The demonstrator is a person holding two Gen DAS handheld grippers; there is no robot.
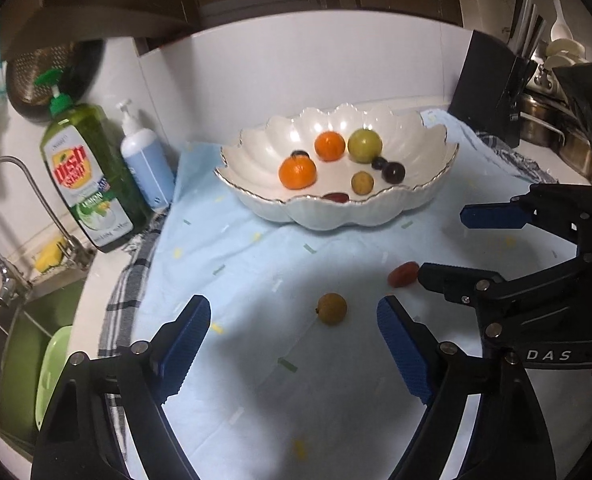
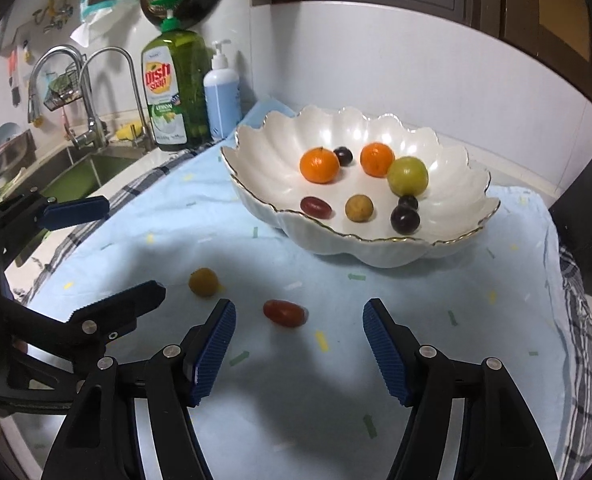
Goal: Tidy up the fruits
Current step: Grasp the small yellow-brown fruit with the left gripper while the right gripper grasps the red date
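Nearest the lens in the left wrist view, the left gripper [image 1: 294,320] holds its jaws wide and empty over the pale blue cloth [image 1: 236,264] that covers the surface. A brown longan [image 1: 331,309] lies on the cloth just ahead of them, right of their midline and closer to the right-hand jaw. Further right, the oblong red grape tomato [image 1: 403,274] rests just off the tip of the right gripper [image 1: 451,246], whose jaws are also spread wide with nothing between them. In the right wrist view that tomato [image 2: 284,313] sits left of centre between the jaws, its long axis lying roughly crosswise to them. Each loose fruit therefore seems best taken by the gripper already facing it. The scalloped white bowl [image 1: 431,192] stands well beyond both, already holding two mandarins, a green fruit, dark grapes, another longan and another red tomato.
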